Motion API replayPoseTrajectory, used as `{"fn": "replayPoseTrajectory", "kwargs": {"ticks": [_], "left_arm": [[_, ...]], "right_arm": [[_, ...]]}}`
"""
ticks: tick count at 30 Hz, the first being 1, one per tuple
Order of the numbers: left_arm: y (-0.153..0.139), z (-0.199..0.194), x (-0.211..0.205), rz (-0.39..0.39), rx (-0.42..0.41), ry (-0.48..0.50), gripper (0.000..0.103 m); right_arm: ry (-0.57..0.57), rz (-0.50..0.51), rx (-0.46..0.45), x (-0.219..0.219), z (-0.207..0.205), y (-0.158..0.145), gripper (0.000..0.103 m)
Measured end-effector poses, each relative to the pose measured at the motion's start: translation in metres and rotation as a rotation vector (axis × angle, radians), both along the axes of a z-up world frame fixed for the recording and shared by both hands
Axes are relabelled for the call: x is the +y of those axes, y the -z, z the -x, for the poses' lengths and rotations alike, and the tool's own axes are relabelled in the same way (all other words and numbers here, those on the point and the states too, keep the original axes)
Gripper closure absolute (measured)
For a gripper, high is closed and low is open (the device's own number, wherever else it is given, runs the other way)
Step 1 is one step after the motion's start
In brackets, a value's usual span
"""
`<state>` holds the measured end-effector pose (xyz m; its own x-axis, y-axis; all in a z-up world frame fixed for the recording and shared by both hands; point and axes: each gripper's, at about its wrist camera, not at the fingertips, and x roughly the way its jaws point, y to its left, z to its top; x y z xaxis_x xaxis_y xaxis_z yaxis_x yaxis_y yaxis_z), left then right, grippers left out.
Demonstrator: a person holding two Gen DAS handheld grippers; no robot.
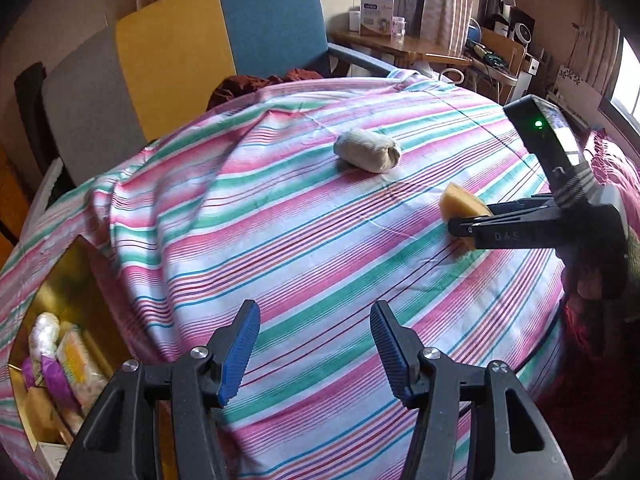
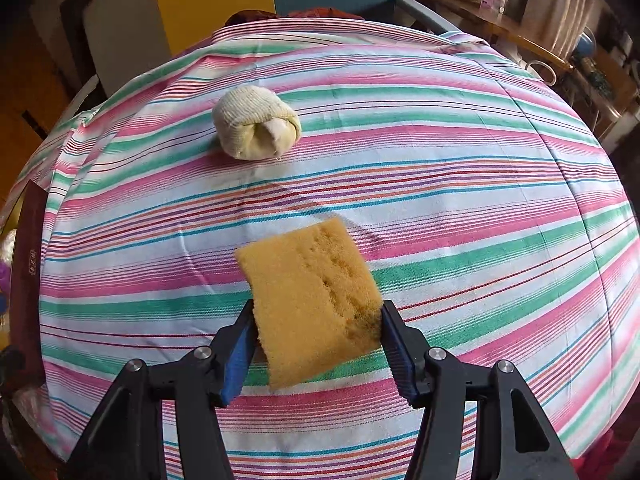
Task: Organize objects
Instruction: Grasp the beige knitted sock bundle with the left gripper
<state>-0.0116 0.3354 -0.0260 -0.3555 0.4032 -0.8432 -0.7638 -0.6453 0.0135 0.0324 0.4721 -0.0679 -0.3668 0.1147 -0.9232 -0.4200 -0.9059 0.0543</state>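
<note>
A yellow sponge [image 2: 314, 300] is clamped between the blue pads of my right gripper [image 2: 318, 320], held just above the striped cloth [image 2: 460, 184]. In the left wrist view the right gripper [image 1: 464, 224] comes in from the right with the sponge [image 1: 460, 202] in it. A rolled beige sock [image 2: 254, 124] lies on the cloth beyond the sponge, apart from it; it also shows in the left wrist view [image 1: 368, 150]. My left gripper [image 1: 316, 344] is open and empty above the near part of the cloth.
A box [image 1: 60, 344] with packets stands low at the left edge of the striped surface. A blue, yellow and grey chair back [image 1: 208, 52] stands behind. A wooden desk [image 1: 384, 46] with a carton is at the back right.
</note>
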Motion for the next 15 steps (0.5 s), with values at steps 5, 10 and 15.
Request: {"fn": "replayPoseTrajectory", "kwargs": {"ticks": [5, 10, 15], "left_arm": [[0.016, 0.021, 0.016, -0.016, -0.109, -0.026, 0.045], [0.019, 0.052, 0.034, -0.090, -0.231, -0.090, 0.046], [0.021, 0.078, 0.066, -0.163, -0.338, -0.120, 0.046]], "right_arm": [[0.006, -0.012, 0.002, 0.002, 0.001, 0.000, 0.043], [0.048, -0.044, -0.005, 0.009, -0.002, -0.003, 0.042], [0.099, -0.059, -0.035, 0.021, -0.004, 0.001, 0.041]]}}
